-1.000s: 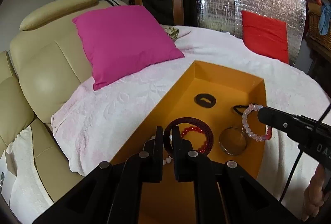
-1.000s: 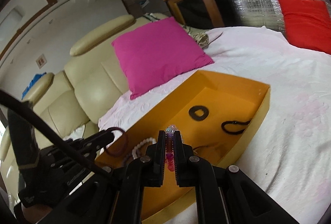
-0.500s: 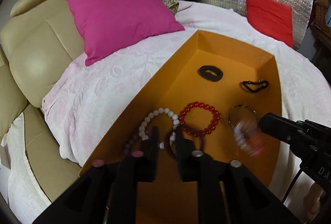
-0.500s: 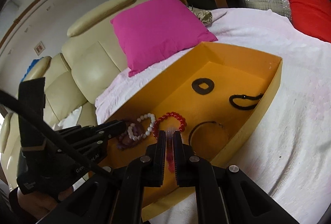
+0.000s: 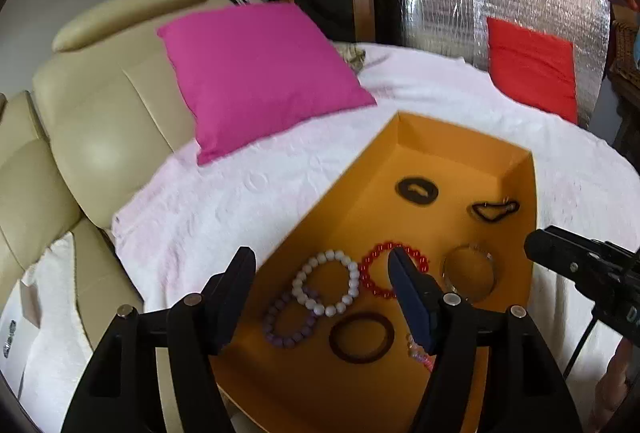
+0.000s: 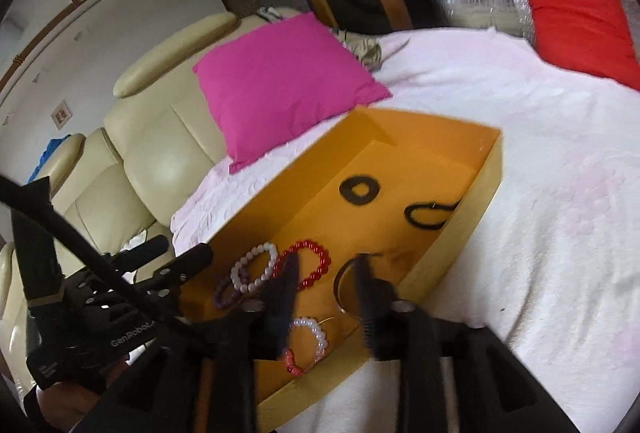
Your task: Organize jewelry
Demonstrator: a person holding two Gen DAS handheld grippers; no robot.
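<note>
Opening over the orange tray (image 5: 516, 169), my left gripper (image 5: 320, 273) spreads its jaws wide with nothing pinched, the dark brown bangle (image 5: 362, 337) lying flat on the tray floor below them, while my right gripper (image 6: 326, 277) also parts its jaws above the pink-and-white bead bracelet (image 6: 310, 343), which rests loose in the tray's near corner. A second ago both sets of jaws were clamped, left on the bangle and right on the bead bracelet, each held up; now both pieces lie beside the white (image 5: 326, 283), purple (image 5: 286, 321) and red (image 5: 394, 269) bracelets. Both grippers point slantwise down into the tray.
</note>
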